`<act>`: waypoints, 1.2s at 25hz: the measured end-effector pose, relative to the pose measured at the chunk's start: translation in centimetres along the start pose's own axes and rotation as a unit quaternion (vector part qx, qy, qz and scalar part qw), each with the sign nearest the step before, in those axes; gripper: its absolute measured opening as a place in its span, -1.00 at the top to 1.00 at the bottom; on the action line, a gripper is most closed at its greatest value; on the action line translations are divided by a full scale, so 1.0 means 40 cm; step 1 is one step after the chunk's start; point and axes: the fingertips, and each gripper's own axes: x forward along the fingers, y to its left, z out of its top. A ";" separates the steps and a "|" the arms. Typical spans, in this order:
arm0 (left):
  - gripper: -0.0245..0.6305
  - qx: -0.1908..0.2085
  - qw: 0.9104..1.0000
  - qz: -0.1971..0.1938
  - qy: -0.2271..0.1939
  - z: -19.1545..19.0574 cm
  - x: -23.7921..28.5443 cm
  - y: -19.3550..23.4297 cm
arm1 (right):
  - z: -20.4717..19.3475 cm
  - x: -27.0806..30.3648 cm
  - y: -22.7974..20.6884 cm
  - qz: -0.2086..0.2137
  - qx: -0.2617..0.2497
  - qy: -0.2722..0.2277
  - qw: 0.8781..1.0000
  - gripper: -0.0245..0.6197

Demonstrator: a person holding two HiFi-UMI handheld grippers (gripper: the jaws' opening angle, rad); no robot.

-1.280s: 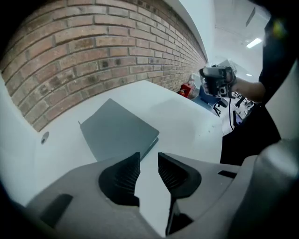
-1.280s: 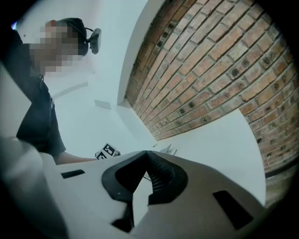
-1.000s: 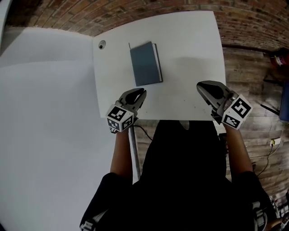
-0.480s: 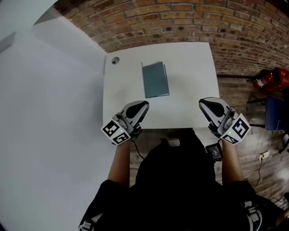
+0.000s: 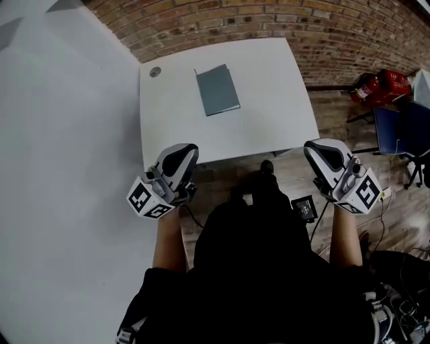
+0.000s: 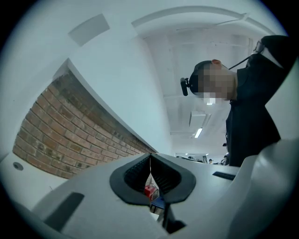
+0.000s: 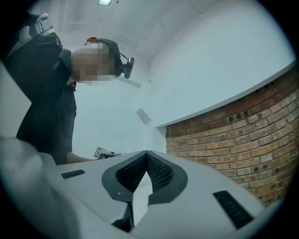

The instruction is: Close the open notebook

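The notebook (image 5: 217, 89) is closed and lies flat, its grey-blue cover up, on the far half of the white table (image 5: 269, 114). Both grippers are off the table, held up near the person's body. My left gripper (image 5: 181, 153) hangs past the table's near left corner, and my right gripper (image 5: 321, 150) is beyond the near right corner. In the left gripper view the left gripper (image 6: 150, 158) has its jaws together with nothing between them. The right gripper (image 7: 146, 155) also shows its tips touching and empty. Neither gripper view shows the notebook.
A brick wall (image 5: 269, 20) runs behind the table and a white wall (image 5: 60, 134) stands on the left. A round grommet (image 5: 155, 72) sits in the table's far left corner. On the right are a red extinguisher (image 5: 376, 87) and a blue chair (image 5: 396, 131). A black device (image 5: 304, 208) lies on the floor.
Both grippers have pulled back off the table's near edge toward the person and risen. The view has lifted, so the table looks farther. The notebook has stayed closed in place.
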 end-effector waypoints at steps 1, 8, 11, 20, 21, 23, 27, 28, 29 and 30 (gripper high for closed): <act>0.87 0.005 1.000 -0.005 0.003 0.001 -0.009 -0.024 | 0.003 -0.014 0.021 -0.004 -0.001 0.003 1.000 0.90; 0.87 0.010 0.999 -0.017 0.026 -0.033 -0.052 -0.147 | -0.015 -0.102 0.131 0.000 0.012 0.014 1.000 0.90; 0.87 0.011 0.999 -0.013 0.047 -0.055 -0.057 -0.193 | -0.039 -0.126 0.179 0.026 0.019 0.026 0.999 0.90; 0.87 0.004 0.992 -0.062 0.110 -0.203 0.004 -0.439 | -0.093 -0.294 0.320 0.066 0.054 0.052 0.995 0.90; 0.87 0.007 0.991 -0.072 0.110 -0.209 0.015 -0.481 | -0.100 -0.317 0.340 0.069 0.060 0.055 0.994 0.90; 0.87 0.014 0.990 -0.088 0.106 -0.219 0.032 -0.559 | -0.107 -0.361 0.376 0.071 0.065 0.057 0.994 0.90; 0.87 0.022 0.986 -0.092 0.135 -0.277 0.018 -0.658 | -0.110 -0.421 0.436 0.075 0.067 0.052 0.994 0.90; 0.87 0.022 0.986 -0.089 0.139 -0.284 0.008 -0.674 | -0.111 -0.429 0.451 0.079 0.066 0.051 0.993 0.90; 0.87 0.021 0.986 -0.085 0.141 -0.289 -0.002 -0.686 | -0.114 -0.437 0.465 0.082 0.065 0.053 0.993 0.90; 0.87 0.018 0.987 -0.080 0.141 -0.294 -0.011 -0.696 | -0.117 -0.444 0.478 0.083 0.065 0.054 0.993 0.90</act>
